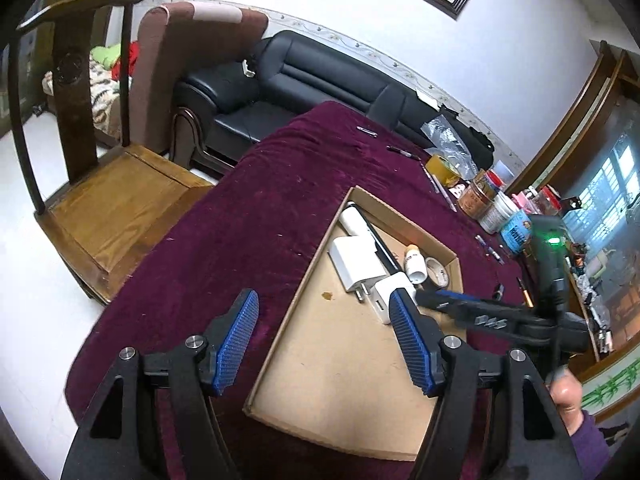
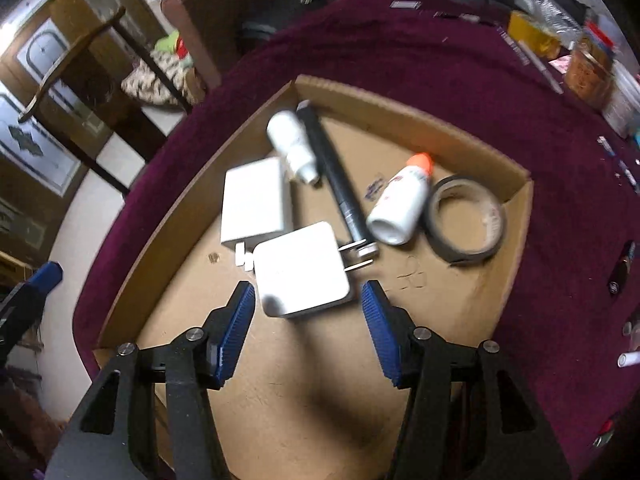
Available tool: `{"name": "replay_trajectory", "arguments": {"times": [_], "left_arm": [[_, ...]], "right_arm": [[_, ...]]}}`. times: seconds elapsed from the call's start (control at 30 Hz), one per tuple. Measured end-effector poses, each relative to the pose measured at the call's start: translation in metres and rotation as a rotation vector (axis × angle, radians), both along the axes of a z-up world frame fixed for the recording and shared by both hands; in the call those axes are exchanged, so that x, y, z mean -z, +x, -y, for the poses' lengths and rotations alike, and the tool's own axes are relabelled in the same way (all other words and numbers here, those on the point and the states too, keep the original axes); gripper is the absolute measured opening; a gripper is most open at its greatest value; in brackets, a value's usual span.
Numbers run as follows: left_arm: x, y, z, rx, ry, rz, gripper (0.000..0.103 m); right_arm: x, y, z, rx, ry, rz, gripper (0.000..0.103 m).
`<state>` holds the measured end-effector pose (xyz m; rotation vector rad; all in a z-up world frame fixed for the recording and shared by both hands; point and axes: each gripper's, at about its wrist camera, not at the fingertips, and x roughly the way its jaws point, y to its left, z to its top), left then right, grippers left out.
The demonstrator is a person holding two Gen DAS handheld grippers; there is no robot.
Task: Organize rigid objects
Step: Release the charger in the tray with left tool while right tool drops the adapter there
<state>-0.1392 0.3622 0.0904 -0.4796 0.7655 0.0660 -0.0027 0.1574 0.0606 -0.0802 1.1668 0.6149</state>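
Observation:
A shallow cardboard tray (image 2: 400, 108) (image 1: 320, 364) lies on the purple tablecloth. In it lie two white chargers (image 2: 304, 268) (image 2: 254, 200), a white bottle (image 2: 292, 144), a black rod (image 2: 336, 172), an orange-capped glue bottle (image 2: 402, 204) and a tape roll (image 2: 466, 220). My right gripper (image 2: 308, 332) is open and empty, just above the nearer charger, which shows in the left wrist view (image 1: 386, 292) too. My left gripper (image 1: 324, 340) is open and empty over the tray's left edge. The right gripper (image 1: 500, 320) reaches into the tray from the right.
Jars, tins and a yellow tape roll (image 1: 442, 168) stand along the table's far right edge. Pens and small items (image 2: 620, 268) lie on the cloth right of the tray. A wooden chair (image 1: 100, 200) and a black sofa (image 1: 300, 76) stand beyond the table.

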Motion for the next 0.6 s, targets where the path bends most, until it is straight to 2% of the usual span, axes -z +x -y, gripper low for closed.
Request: {"name": "replay_trajectory", "arguments": {"times": [0.2,0.33,0.53,0.6], "left_arm": [[-0.006,-0.007,0.014,-0.024,0.118,0.005,0.065],[-0.01,-0.009,0.038,0.011,0.191,0.017,0.071],[-0.008,0.0,0.076,0.115,0.193,-0.001,0.071],[-0.002,0.012,0.089,0.15,0.161,-0.036,0.071]], "right_arm": [[-0.025,-0.007,0.054,0.106,0.047,0.098,0.055],[-0.036,-0.013,0.102,0.203,0.055,0.161,0.064],[-0.038,-0.023,0.197,0.375,0.062,0.185,0.064],[-0.035,-0.028,0.231,0.442,0.074,0.184,0.064]]}}
